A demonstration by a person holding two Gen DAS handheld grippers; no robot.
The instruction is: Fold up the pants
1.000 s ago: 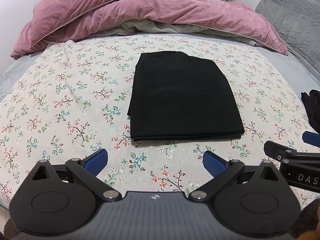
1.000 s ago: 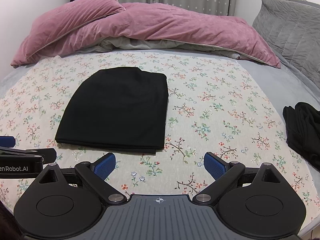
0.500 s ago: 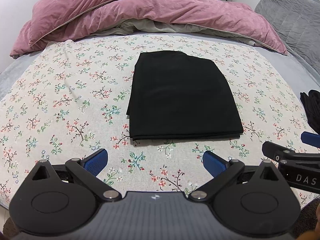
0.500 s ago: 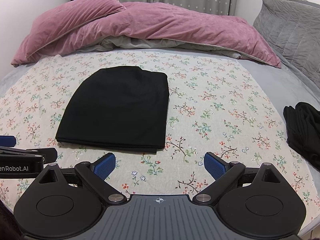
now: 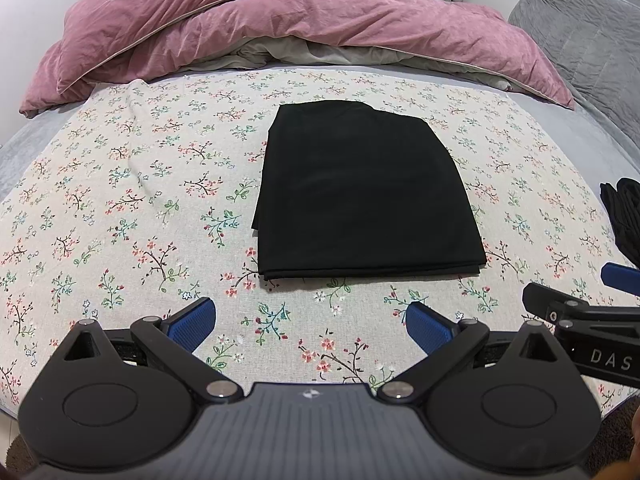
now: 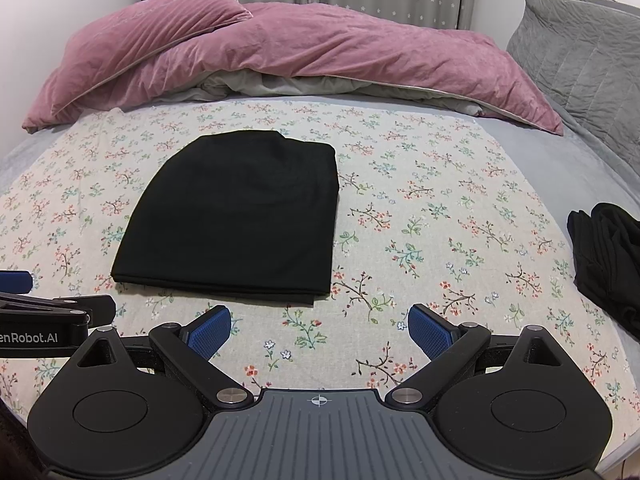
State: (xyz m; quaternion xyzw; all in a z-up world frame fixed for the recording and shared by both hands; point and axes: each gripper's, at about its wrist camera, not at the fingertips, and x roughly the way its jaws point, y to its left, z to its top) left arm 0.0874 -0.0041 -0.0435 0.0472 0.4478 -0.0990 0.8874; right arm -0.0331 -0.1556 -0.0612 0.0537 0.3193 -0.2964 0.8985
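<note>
Black pants (image 5: 362, 192) lie folded into a flat rectangle on the floral bedspread (image 5: 120, 208); they also show in the right wrist view (image 6: 236, 216). My left gripper (image 5: 310, 322) is open and empty, just short of the pants' near edge. My right gripper (image 6: 320, 330) is open and empty, near the pants' near right corner. Each gripper shows at the edge of the other's view: the right one (image 5: 584, 312), the left one (image 6: 48, 312).
A pile of dark clothes (image 6: 608, 256) lies at the bed's right edge, also in the left wrist view (image 5: 624, 216). A pink duvet and pillow (image 5: 280, 24) lie at the head. A grey quilted cushion (image 6: 584, 60) is at the back right.
Both grippers have drifted slightly; the pants sit a touch farther left in the left wrist view. Nothing was taken hold of or let go.
</note>
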